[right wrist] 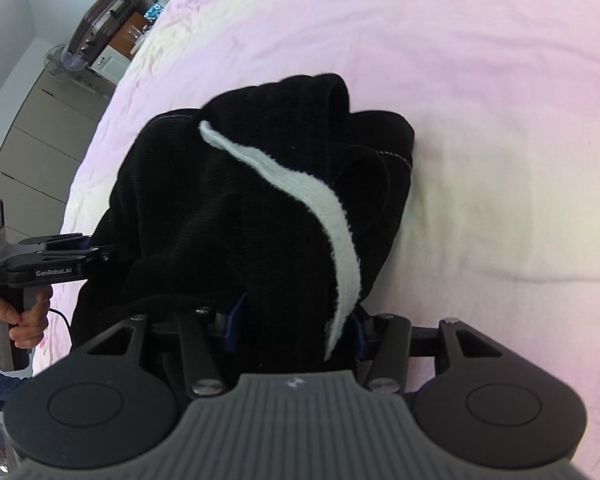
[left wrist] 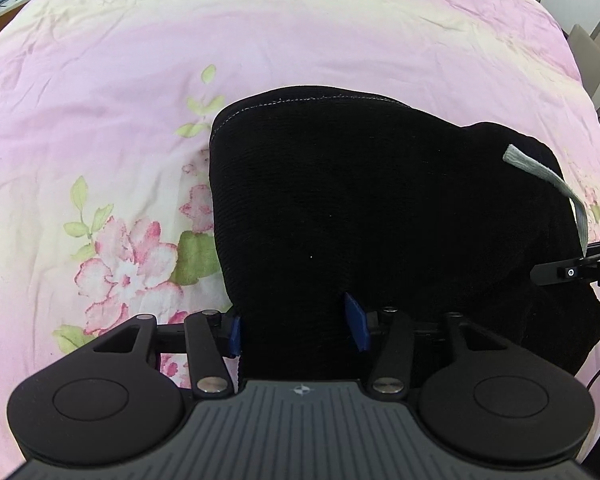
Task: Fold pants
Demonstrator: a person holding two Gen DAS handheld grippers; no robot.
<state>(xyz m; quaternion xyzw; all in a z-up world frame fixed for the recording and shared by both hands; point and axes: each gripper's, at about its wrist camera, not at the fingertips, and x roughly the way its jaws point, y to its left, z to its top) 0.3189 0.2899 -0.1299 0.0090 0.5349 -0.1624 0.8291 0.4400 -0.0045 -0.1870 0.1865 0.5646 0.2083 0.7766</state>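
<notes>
Black pants (left wrist: 360,208) with a pale grey drawstring (left wrist: 540,168) lie bunched on a pink floral bedsheet (left wrist: 120,120). My left gripper (left wrist: 298,330) has its blue pads on either side of the near edge of the cloth, jaws wide, cloth between them. My right gripper (right wrist: 296,320) also has black cloth and the white drawstring (right wrist: 320,200) between its blue pads. The right gripper shows at the right edge of the left wrist view (left wrist: 572,270). The left gripper shows at the left of the right wrist view (right wrist: 60,256).
The bedsheet (right wrist: 480,100) spreads all around the pants. Beyond the bed's far left edge stand a brown suitcase (right wrist: 104,20), a fan and a desk with clutter. Chairs (left wrist: 588,52) stand off the right edge.
</notes>
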